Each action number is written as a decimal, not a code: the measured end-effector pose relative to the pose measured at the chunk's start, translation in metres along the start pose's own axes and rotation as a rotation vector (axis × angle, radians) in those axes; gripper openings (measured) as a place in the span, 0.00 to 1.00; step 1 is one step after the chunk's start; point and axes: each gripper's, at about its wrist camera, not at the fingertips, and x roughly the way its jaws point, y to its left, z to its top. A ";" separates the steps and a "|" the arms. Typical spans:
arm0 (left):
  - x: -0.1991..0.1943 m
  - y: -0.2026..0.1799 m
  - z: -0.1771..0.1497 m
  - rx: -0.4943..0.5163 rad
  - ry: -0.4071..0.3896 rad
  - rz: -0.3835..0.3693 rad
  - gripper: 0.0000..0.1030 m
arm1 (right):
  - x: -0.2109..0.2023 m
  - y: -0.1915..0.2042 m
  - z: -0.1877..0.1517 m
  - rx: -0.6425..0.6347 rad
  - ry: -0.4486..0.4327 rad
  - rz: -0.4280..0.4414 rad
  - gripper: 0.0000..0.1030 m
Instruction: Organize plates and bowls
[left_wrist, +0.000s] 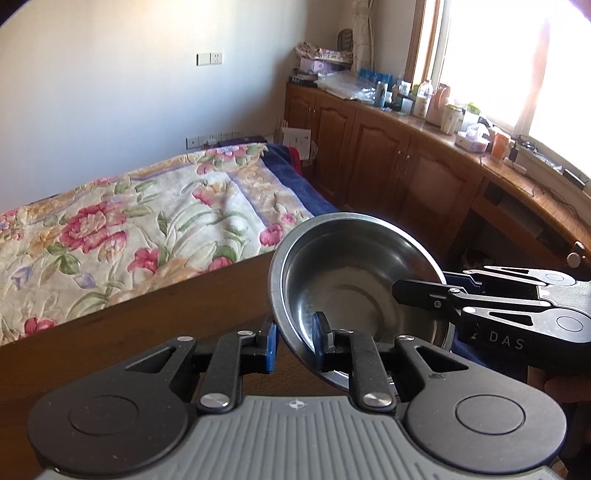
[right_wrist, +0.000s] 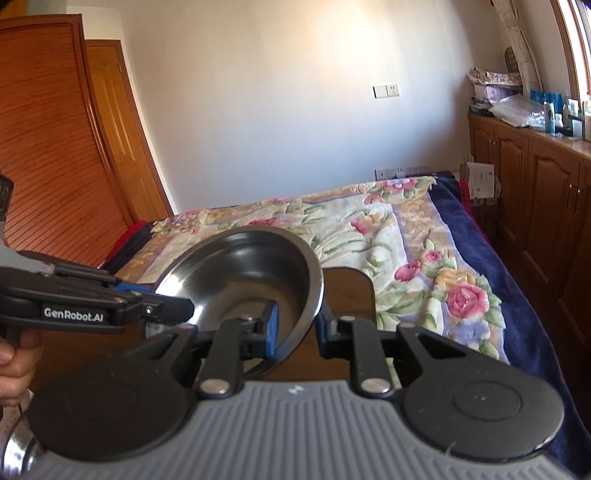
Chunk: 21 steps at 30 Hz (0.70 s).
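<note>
Bowl (left_wrist: 354, 284), stainless steel, was off the wooden table (left_wrist: 129, 332) and tilted, its open side turned toward the cameras, with both tools at its rim.

We noted in the left wrist view that the left gripper (left_wrist: 294, 343) straddled the near rim: one blue pad sat inside the bowl, the other (left_wrist: 271, 345) outside with a visible gap to the metal. The jaws were partly apart; we could not tell whether they actually pinched the rim. The right gripper (left_wrist: 424, 291) reached in from the right in that view, its fingers over the bowl's right edge.

We noted in the right wrist view that the right gripper (right_wrist: 294, 328) likewise straddled the bowl (right_wrist: 251, 280) wall, left blue pad (right_wrist: 272, 325) inside against the metal, right pad outside the rim. Again we could not tell firm contact on both sides. The left gripper (right_wrist: 173, 304) came in from the left, its finger overlapping the bowl's left rim; part of a hand (right_wrist: 16, 365) showed below it.

Beyond the table lay a bed with a floral blanket (right_wrist: 369, 229); wooden cabinets (left_wrist: 388, 155) with cluttered tops ran under a bright window (left_wrist: 498, 55).
</note>
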 end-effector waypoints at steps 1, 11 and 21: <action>-0.005 0.000 0.000 0.000 -0.007 0.000 0.21 | -0.003 0.002 0.001 -0.003 -0.004 0.000 0.22; -0.050 0.000 -0.002 0.004 -0.071 0.003 0.21 | -0.026 0.019 0.014 -0.010 -0.043 0.015 0.22; -0.104 -0.002 -0.009 0.004 -0.149 0.010 0.21 | -0.056 0.047 0.024 -0.062 -0.098 0.012 0.22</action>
